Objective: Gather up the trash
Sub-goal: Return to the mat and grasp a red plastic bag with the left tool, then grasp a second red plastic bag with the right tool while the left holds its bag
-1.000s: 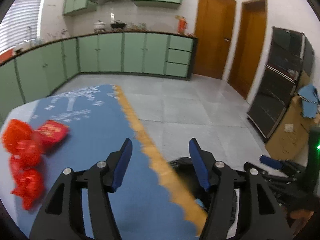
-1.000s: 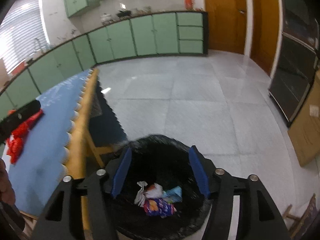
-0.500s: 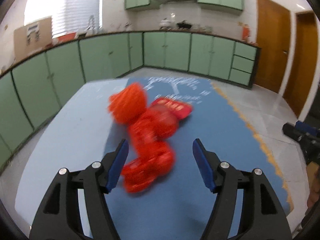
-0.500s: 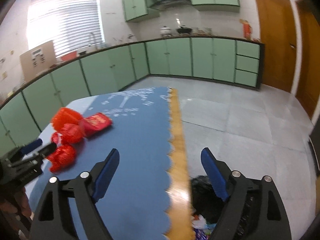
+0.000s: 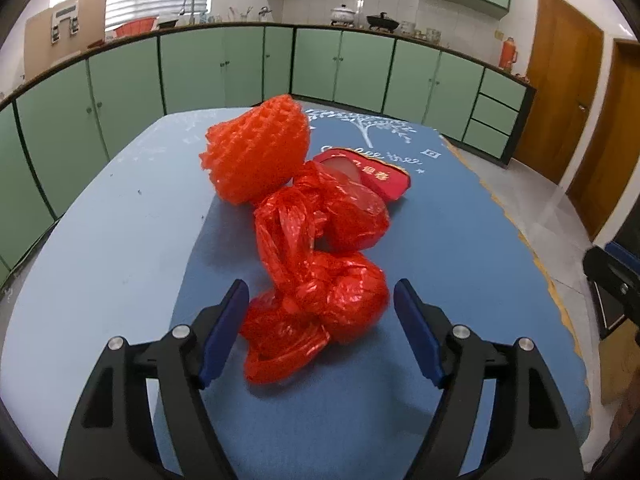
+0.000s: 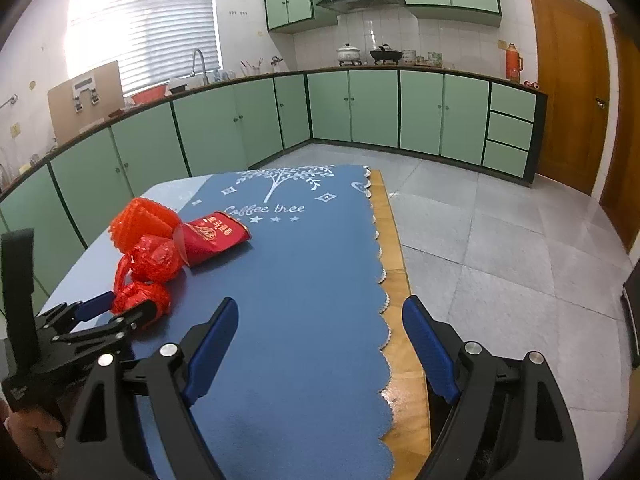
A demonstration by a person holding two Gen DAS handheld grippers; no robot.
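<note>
A heap of red trash lies on the blue tablecloth [image 5: 120, 240]: a foam fruit net [image 5: 256, 152], a flat red packet [image 5: 372, 174] and two crumpled red plastic bags [image 5: 336, 212]. My left gripper [image 5: 320, 284] hangs over the nearer bag [image 5: 340, 304], its jaws opening. That bag lies between the fingers, and the pads stand clear of it. In the right wrist view the left gripper [image 6: 120, 308] sits at the near end of the heap, by the net [image 6: 140, 224] and the packet [image 6: 216, 236]. My right gripper [image 6: 320, 300] is open above bare cloth, with nothing between its fingers.
The cloth's scalloped hem and the wooden table edge [image 6: 396, 280] run along the right, with grey tiled floor [image 6: 500, 240] beyond. Green cabinets [image 6: 360, 108] line the far walls and wooden doors [image 6: 568, 80] stand at the right. A hand [image 6: 28, 428] holds the left gripper.
Both views swung from the floor and the black bin to the table. The left gripper closed in on the red heap and widened. The right gripper left the bin and widened.
</note>
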